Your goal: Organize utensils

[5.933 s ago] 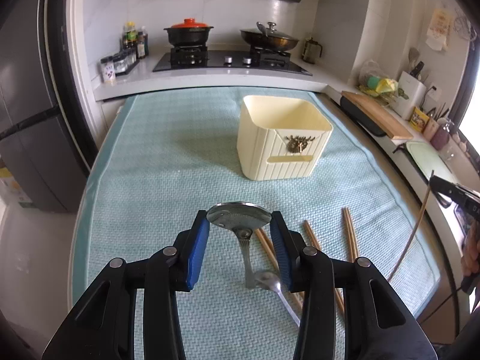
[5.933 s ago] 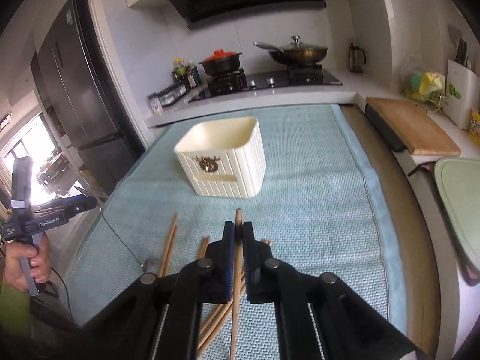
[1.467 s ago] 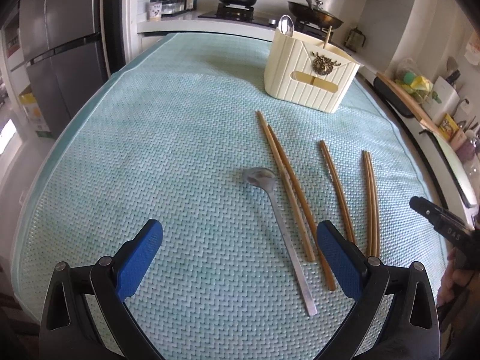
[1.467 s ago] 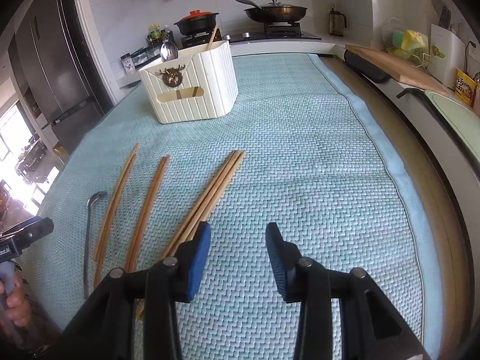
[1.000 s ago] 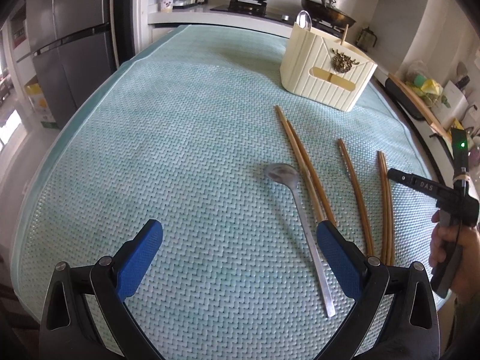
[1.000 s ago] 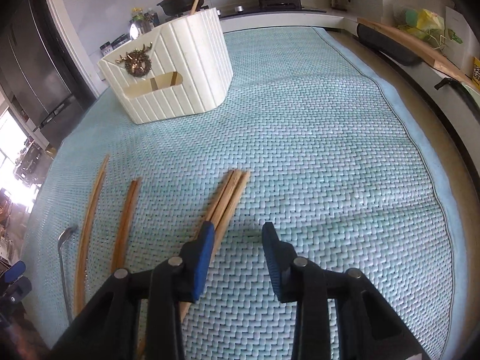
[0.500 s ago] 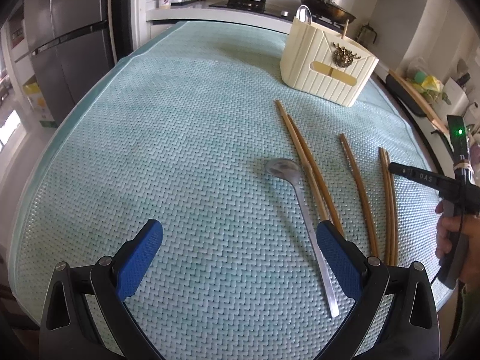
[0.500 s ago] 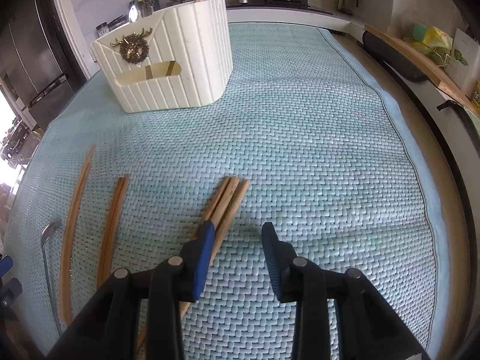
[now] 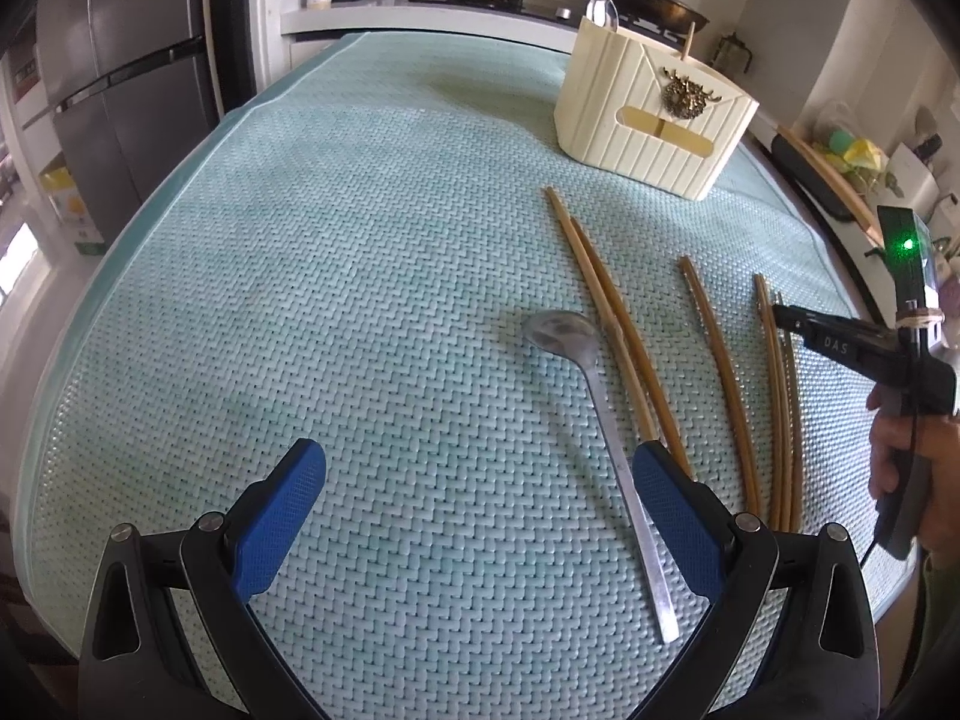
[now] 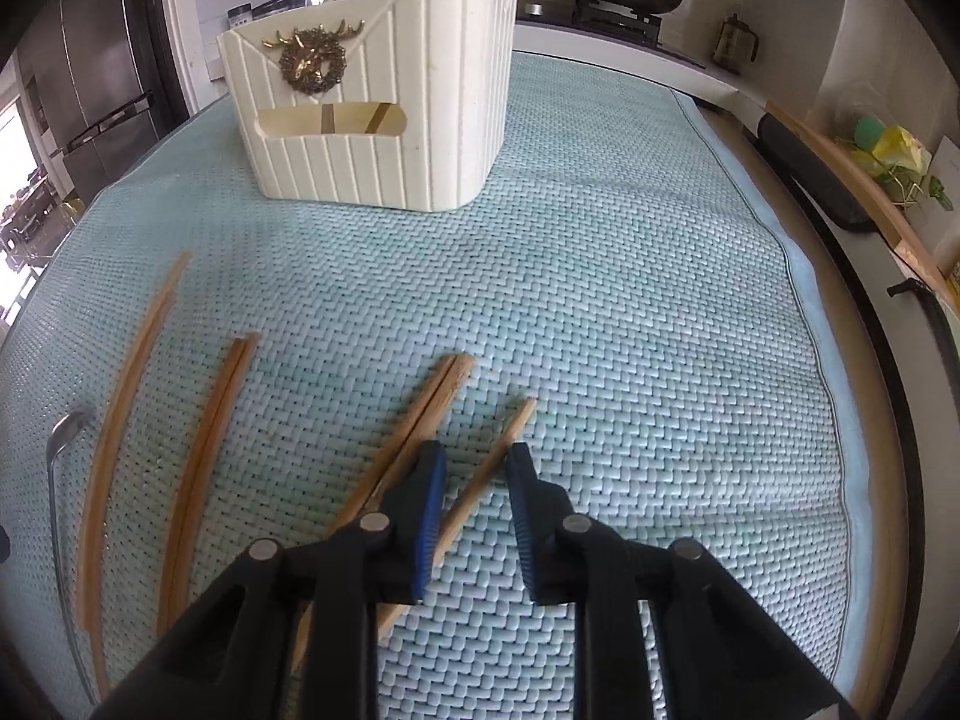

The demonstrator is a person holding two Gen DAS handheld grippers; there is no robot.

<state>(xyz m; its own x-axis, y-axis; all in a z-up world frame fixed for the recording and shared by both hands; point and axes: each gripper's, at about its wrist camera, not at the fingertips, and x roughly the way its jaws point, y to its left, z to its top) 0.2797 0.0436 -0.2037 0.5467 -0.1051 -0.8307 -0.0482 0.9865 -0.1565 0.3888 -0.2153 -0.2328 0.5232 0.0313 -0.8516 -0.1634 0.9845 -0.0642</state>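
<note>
Partly done: one spoon and one chopstick already in the cream holder (image 9: 648,120), spoon (image 9: 591,414) and loose chopsticks (image 10: 198,462) left on the mat, right gripper (image 10: 471,468) closing around a single chopstick (image 10: 489,468), left gripper (image 9: 474,480) wide open, empty.

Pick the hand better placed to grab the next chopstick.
Right. The right gripper already straddles a lone chopstick, jaws closing on it but not yet pressing. The left gripper hangs wide open over the mat, nearer the spoon.
</note>
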